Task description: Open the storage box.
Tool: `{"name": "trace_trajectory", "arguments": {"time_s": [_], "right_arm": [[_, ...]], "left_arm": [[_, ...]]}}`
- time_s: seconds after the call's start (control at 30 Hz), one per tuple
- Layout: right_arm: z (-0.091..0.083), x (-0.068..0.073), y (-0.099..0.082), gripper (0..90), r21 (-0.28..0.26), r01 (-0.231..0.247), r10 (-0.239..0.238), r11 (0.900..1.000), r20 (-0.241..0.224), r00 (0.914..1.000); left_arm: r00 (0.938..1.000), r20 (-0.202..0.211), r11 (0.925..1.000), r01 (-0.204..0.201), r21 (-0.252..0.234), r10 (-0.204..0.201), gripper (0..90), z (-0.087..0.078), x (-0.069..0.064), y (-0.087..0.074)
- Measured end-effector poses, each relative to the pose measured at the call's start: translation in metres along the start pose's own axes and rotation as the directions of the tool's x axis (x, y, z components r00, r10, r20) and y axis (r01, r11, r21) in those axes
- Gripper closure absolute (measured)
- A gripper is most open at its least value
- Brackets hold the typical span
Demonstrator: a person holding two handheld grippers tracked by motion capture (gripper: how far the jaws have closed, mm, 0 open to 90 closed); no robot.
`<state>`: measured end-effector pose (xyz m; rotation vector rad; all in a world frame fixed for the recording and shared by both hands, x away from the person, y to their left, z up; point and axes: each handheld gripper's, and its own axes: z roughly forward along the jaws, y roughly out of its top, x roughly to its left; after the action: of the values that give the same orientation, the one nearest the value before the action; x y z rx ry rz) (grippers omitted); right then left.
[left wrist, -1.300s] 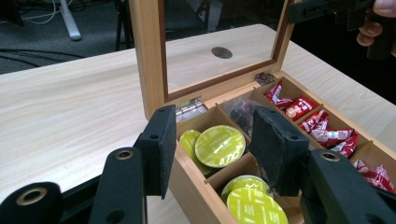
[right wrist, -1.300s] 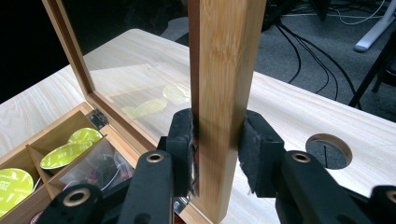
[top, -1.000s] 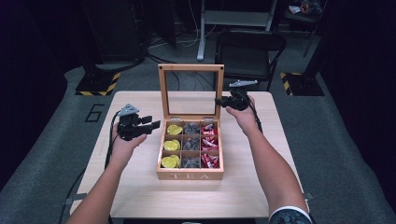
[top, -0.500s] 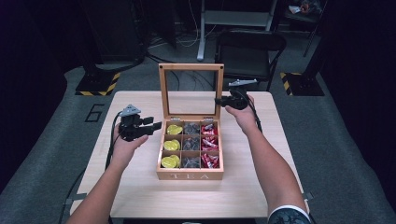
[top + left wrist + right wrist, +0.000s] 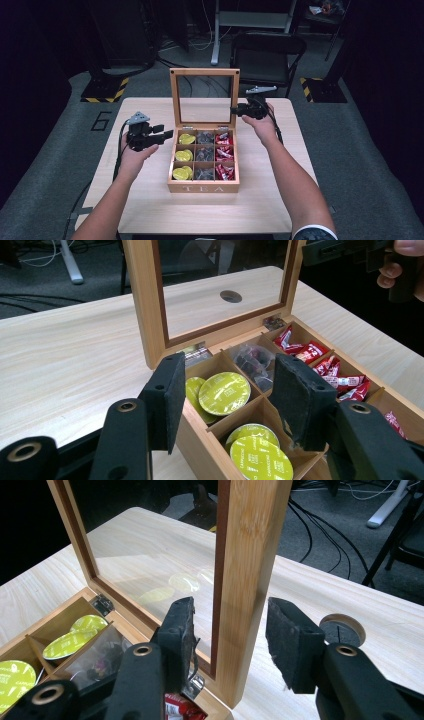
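Held at the right edge of the upright lid, the right gripper is seen with its jaws parted on either side of the lid's wooden frame; in the right gripper view a gap shows between each pad and the wood, so nothing is gripped yet. The left gripper is held just beside the left wall of the tea box, jaws spread wide and empty, pointed toward the back-left compartment where the yellow-green capsules lie.

The box is placed at the middle of the worktop, nearer its front edge, with the lid standing open at the back on its hinges. Dark sachets are kept in the middle column and red sachets in the right column.

The coming move is judged to turn on the lid frame: its long axis runs upright, straight between the right jaws, so a simple closing would clamp it. The right hand is plainly the nearer to it; the left is nearer the capsules. Whether the lid is to be shut or steadied cannot be told.
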<state>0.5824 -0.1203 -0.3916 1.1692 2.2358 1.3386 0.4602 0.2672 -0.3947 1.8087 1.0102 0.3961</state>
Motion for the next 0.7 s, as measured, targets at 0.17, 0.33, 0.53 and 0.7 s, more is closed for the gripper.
{"name": "trace_trajectory", "arguments": {"time_s": [0.17,0.33,0.53,0.7], "right_arm": [[-0.01,0.004,0.003,53.5,-0.018,0.02,-0.02,0.9996,-0.006,0.9998],[-0.018,0.011,0.006,51.6,-0.029,0.044,-0.045,0.9986,-0.002,0.999],[-0.028,0.02,0.006,47.6,-0.041,0.058,-0.059,0.9974,-0.012,0.9982],[-0.035,0.026,0.002,46.3,-0.039,0.082,-0.083,0.9958,-0.008,0.9965]], "left_arm": [[0.9999,-0.009,0.9999,-0.011,-0.005,0.011,46.9,-0.001,-0.003,0.0],[0.9999,-0.005,0.9999,-0.011,-0.006,0.011,47.0,-0.002,-0.003,0.001],[0.9999,-0.013,0.9999,-0.011,-0.005,0.011,45.9,-0.006,-0.004,0.001],[0.9997,-0.015,0.9999,-0.017,-0.002,0.017,45.9,-0.008,-0.006,0.0]]}}
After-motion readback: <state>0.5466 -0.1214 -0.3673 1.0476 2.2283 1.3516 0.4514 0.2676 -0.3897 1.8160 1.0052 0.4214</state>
